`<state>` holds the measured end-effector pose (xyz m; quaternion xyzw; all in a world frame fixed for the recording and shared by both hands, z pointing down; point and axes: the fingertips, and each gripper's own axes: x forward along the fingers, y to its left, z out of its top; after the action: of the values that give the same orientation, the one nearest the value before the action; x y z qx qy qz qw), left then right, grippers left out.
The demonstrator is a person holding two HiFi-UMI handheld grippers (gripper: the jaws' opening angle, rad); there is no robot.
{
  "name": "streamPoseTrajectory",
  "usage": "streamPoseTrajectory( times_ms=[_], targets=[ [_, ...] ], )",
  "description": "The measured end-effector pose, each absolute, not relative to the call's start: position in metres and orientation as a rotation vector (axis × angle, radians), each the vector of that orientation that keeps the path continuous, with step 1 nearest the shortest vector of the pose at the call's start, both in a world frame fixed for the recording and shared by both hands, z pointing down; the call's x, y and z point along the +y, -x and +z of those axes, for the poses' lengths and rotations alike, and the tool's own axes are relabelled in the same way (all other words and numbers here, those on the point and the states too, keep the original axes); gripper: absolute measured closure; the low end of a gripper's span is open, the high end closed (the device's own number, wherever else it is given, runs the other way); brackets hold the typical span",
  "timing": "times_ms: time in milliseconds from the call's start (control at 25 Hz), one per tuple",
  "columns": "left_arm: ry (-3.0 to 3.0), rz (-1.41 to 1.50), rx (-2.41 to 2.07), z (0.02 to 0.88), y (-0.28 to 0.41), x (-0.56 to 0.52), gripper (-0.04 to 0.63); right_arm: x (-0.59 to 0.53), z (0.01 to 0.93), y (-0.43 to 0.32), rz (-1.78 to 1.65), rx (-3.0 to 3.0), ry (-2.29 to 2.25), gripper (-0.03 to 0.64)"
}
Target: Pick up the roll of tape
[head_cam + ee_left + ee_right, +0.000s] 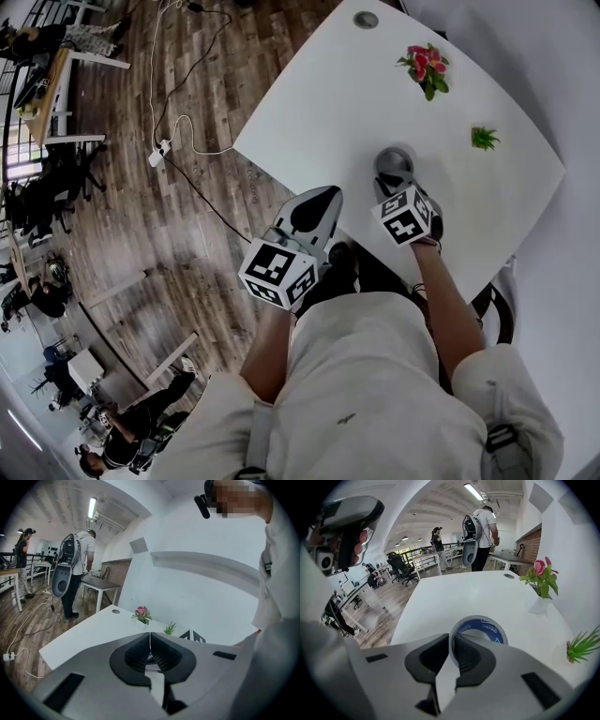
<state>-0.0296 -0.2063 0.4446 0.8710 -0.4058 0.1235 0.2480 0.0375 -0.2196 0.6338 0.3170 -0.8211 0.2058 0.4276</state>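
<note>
Pinching tape [487, 627] wall at 8 o'clock, right gripper [452, 641] clenched; probably light, stiff, slick. Left gripper [150, 645] closed, empty.

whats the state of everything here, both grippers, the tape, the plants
roll of tape: lying flat on the table, wall pinched
right hand-held gripper: shut on the roll of tape, one jaw inside the ring, one outside
left hand-held gripper: shut, empty, clear of the tape
pink flowers: upright, untouched
small green plant: upright, untouched
</note>
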Motion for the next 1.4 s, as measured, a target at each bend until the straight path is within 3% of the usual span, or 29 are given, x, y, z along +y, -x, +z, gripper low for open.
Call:
streamPoseTrajectory(
  times_ms=[640,1400],
  targets=[
    [-2.408,0.34,-1.163,0.425,0.045,-0.211,0.575,-0.234,0.585,-0.026,0.477,-2.19,-0.846,0.575],
    [-2.512,0.253,-1.296,0.366,0.092,-0.238,0.575,-0.269,0.445,0.019,0.224,-2.45,-0.928,0.575]
  ],
)
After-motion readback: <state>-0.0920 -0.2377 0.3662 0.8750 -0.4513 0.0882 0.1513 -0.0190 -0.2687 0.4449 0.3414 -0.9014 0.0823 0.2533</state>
